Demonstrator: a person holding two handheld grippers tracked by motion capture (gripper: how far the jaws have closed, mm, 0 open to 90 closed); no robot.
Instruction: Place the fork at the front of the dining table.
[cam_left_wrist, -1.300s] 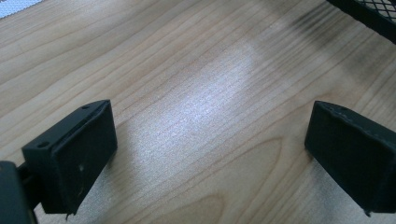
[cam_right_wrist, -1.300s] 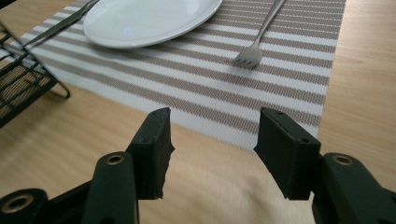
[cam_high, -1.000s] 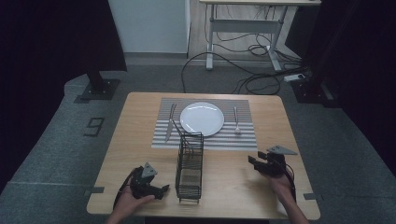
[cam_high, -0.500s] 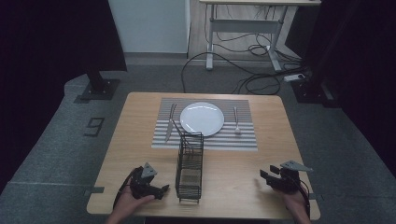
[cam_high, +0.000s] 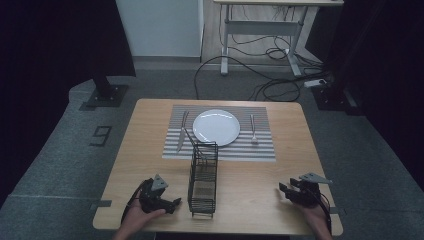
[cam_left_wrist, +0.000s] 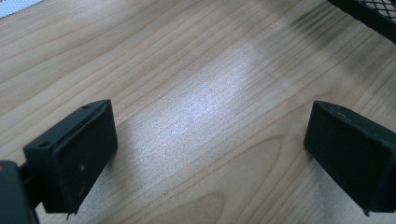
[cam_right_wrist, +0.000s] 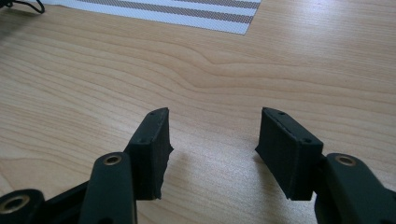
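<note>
Two grippers, left gripper (cam_high: 159, 201) and right gripper (cam_high: 298, 192), resting at near table (cam_high: 150, 130) edge, jaws spread, empty. Wire rack (cam_high: 203, 177) between, just right of left gripper. Likely pre-grasp; next: reach rack.

1. The wire rack (cam_high: 203, 178) screens part of the striped placemat (cam_high: 260, 149) behind it.
2. In the left gripper view, the rack (cam_left_wrist: 369, 11) is cut off at the top right corner.
3. The person's forearms leave the high view's bottom edge.

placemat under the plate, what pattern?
Grey and white stripes on the placemat, best in the high view.
</note>
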